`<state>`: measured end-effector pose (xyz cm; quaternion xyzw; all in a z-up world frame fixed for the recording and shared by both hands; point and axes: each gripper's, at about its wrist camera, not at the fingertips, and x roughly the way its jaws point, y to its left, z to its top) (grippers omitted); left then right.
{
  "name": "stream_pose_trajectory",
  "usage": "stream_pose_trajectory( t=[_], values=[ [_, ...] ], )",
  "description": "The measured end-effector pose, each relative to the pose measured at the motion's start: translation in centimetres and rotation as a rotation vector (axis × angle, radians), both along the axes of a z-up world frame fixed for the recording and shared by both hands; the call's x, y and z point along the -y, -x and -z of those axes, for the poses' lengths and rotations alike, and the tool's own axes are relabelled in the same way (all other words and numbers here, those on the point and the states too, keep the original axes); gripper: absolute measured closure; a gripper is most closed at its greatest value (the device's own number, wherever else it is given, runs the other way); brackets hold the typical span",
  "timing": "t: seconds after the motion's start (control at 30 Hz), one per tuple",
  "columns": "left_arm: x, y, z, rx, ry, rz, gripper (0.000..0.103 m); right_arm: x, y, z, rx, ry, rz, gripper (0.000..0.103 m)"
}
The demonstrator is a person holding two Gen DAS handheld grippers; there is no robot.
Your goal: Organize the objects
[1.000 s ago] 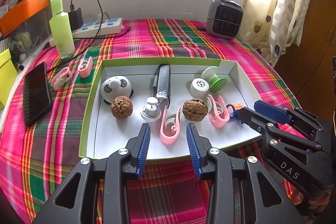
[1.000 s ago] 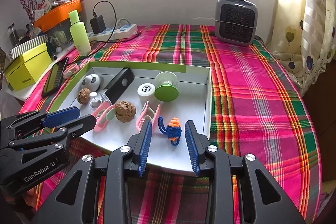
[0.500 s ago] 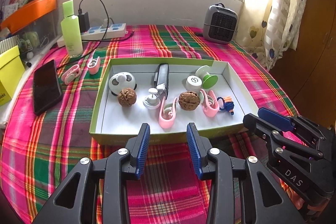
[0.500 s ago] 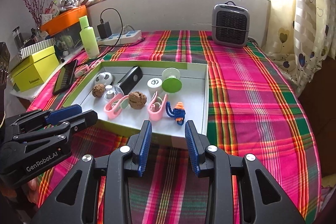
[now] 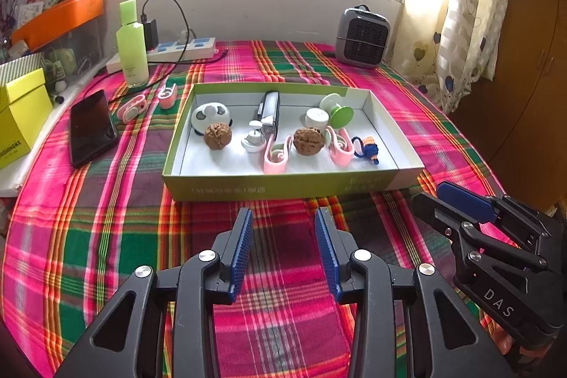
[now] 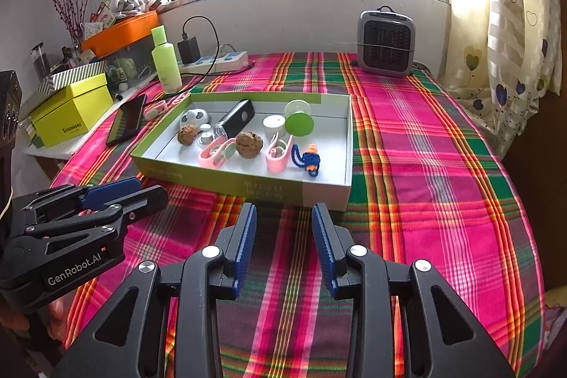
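Observation:
A green tray with a white inside (image 5: pixel 283 190) (image 6: pixel 248 184) lies on the plaid cloth. It holds two walnuts (image 5: pixel 217 136) (image 5: pixel 309 140), two pink clips (image 5: pixel 275 158) (image 5: pixel 341 149), a blue and orange cord toy (image 5: pixel 368 149), a black device (image 5: pixel 270 110), a green spool (image 5: pixel 336 110) and small white items. My left gripper (image 5: pixel 283 215) hovers in front of the tray's near wall, open and empty. My right gripper (image 6: pixel 283 211) hangs beside it on the right, also open and empty. Each shows in the other's view: the right gripper (image 5: pixel 460 201), the left gripper (image 6: pixel 117 190).
Left of the tray lie two more pink clips (image 5: pixel 132 107) (image 5: pixel 167 92) and a black phone (image 5: pixel 91 126). A green bottle (image 5: pixel 132 45), a power strip (image 5: pixel 184 48) and a yellow box (image 5: pixel 19 116) stand at the back left, and a grey heater (image 5: pixel 362 36) stands at the back right.
Both grippers have drawn back from over the tray to the cloth in front of it. Their jaws kept the same gap, and nothing in the tray moved.

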<state>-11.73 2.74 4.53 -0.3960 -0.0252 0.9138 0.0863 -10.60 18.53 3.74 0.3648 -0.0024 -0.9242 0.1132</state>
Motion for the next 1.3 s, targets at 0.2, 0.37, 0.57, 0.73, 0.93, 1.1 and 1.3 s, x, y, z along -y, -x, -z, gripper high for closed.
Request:
stream_pose_trajectory(
  t=[0.2,0.37,0.57,0.73,0.93,1.1,1.3],
  values=[
    [0.1,-1.3,0.5,0.012,0.0,-0.003,0.068,0.2,-1.1,0.9,0.029,-0.008,-0.009,0.069],
    [0.0,-2.2,1.4,0.034,0.012,-0.004,0.068,0.3,-1.9,1.6,0.052,-0.008,-0.013,0.069],
    [0.1,-2.9,2.3,0.063,0.016,-0.013,0.068,0.5,-2.6,2.5,0.081,-0.023,-0.022,0.069],
    [0.2,-3.3,2.8,0.076,0.02,-0.02,0.068,0.5,-3.0,3.1,0.104,-0.027,-0.024,0.069],
    [-0.1,-3.5,3.5,0.093,0.049,-0.023,0.067,0.3,-3.2,3.7,0.131,-0.027,-0.019,0.069],
    [-0.2,-3.6,3.6,0.085,0.054,-0.025,0.063,0.4,-3.2,3.8,0.132,-0.041,-0.021,0.068],
    [-0.9,-3.9,3.8,0.058,0.087,-0.039,0.057,1.0,-3.3,3.9,0.128,-0.086,-0.017,0.061]
  ],
)
